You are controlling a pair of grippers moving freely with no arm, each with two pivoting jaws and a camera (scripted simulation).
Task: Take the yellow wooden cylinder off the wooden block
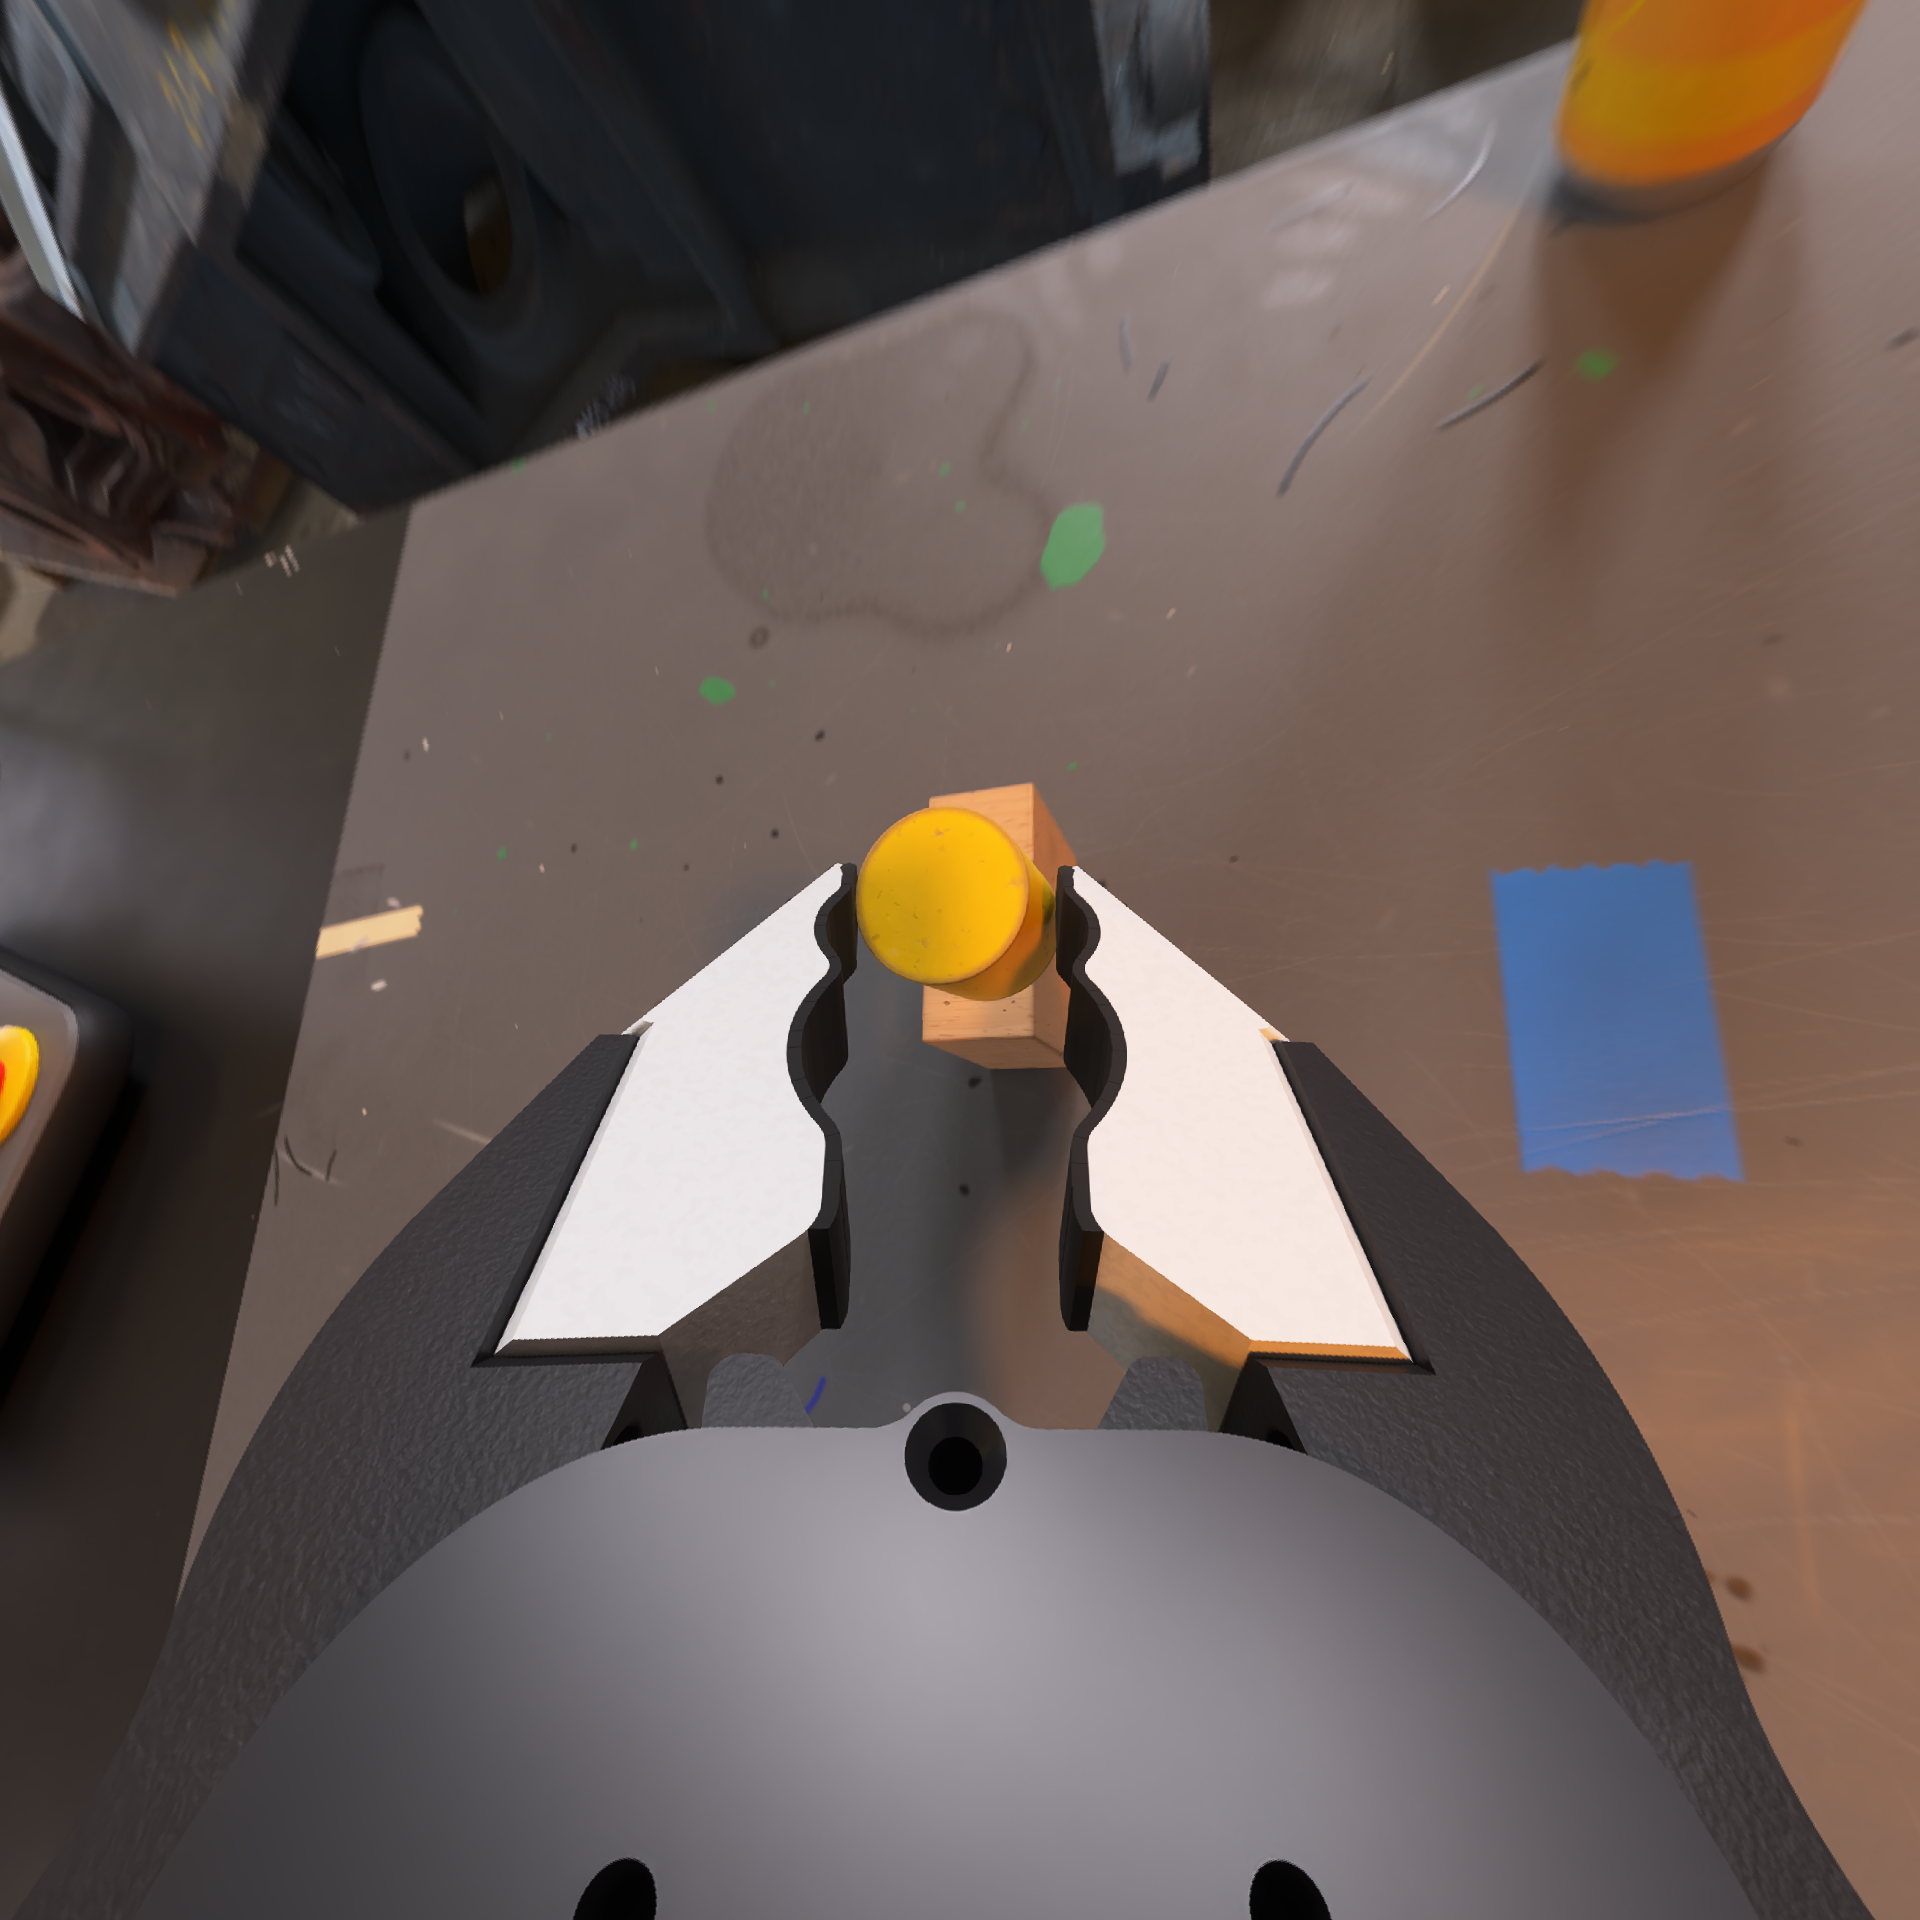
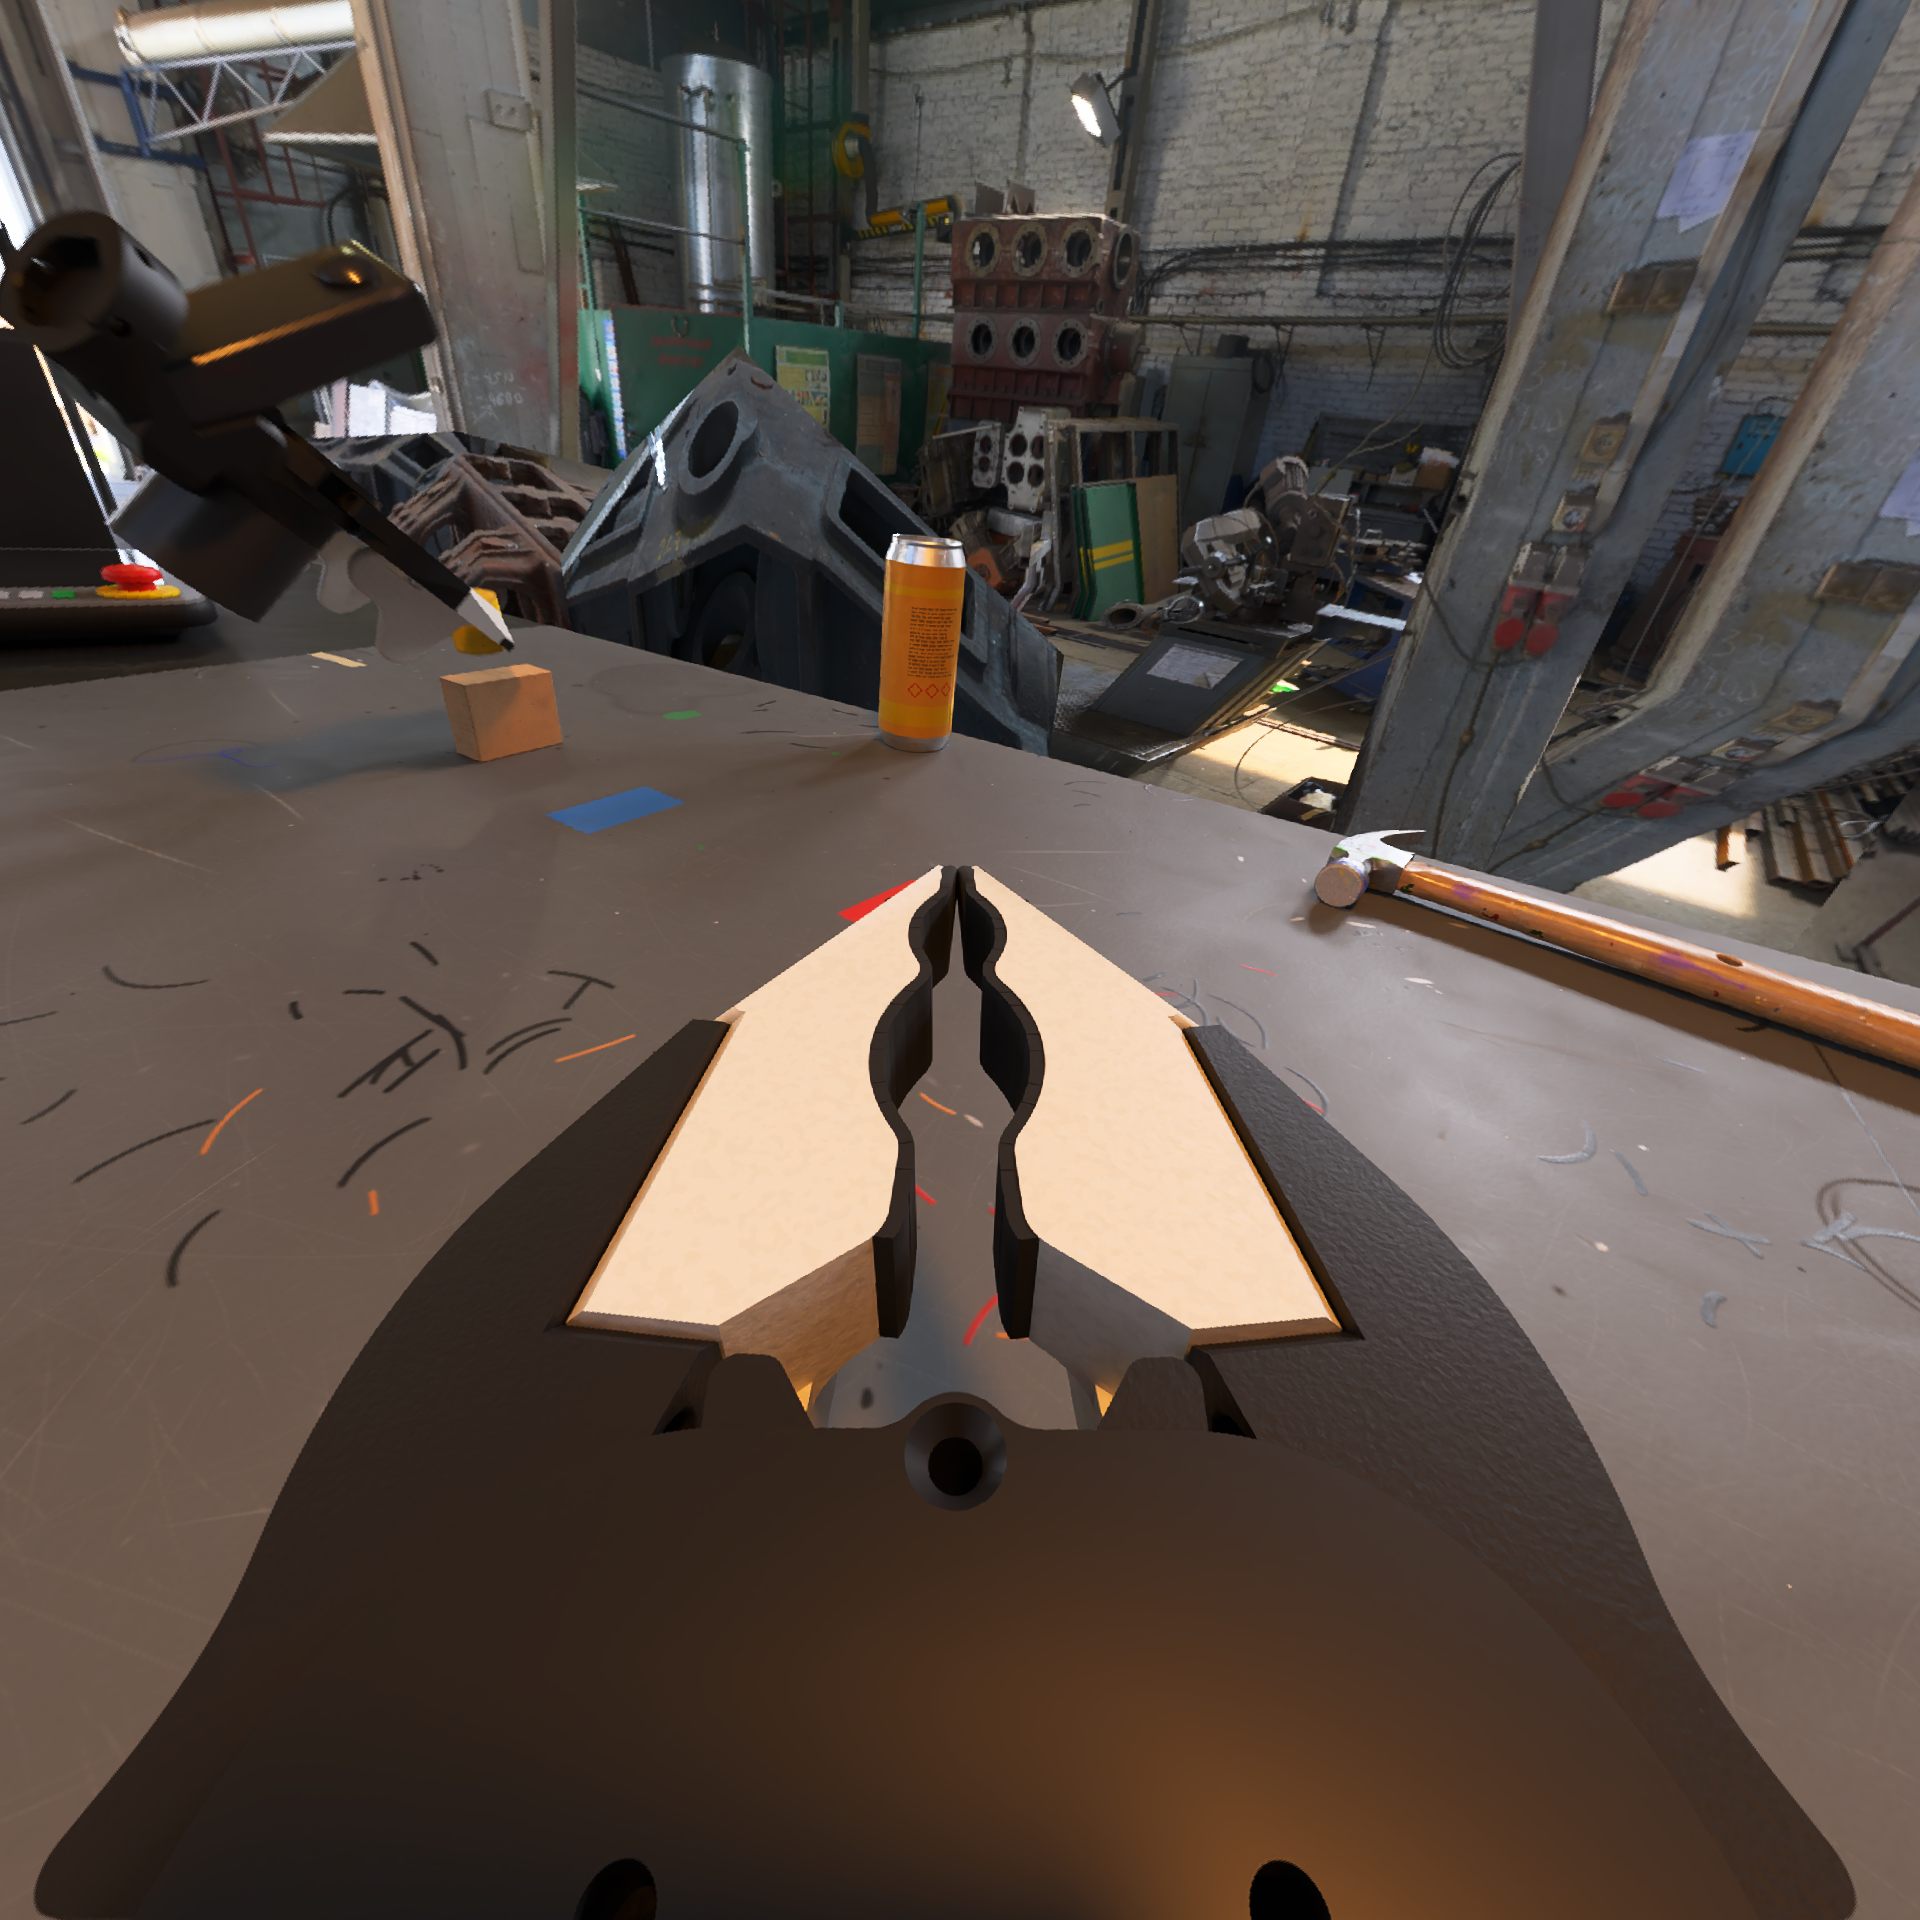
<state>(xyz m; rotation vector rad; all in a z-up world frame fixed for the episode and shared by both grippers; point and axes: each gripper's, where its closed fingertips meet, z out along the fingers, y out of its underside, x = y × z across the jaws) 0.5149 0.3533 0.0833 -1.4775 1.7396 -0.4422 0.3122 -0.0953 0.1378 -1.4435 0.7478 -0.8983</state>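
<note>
While the left gripper (image 1: 956,914) has its fingertips pressed on either side of the yellow wooden cylinder (image 1: 951,899), the left wrist view shows the cylinder over the wooden block (image 1: 997,1029); whether it touches is unclear here. Judging from this, a straight upward carry, grip kept firm, would clear the block without nudging it.

From the right wrist view, the cylinder (image 2: 478,634) sits just above the block (image 2: 502,712), far left on the table (image 2: 1558,1195). The right gripper (image 2: 957,878) is closed and empty. One cylinder, one block, one orange can (image 2: 920,644), one hammer (image 2: 1600,935), two grippers.
</note>
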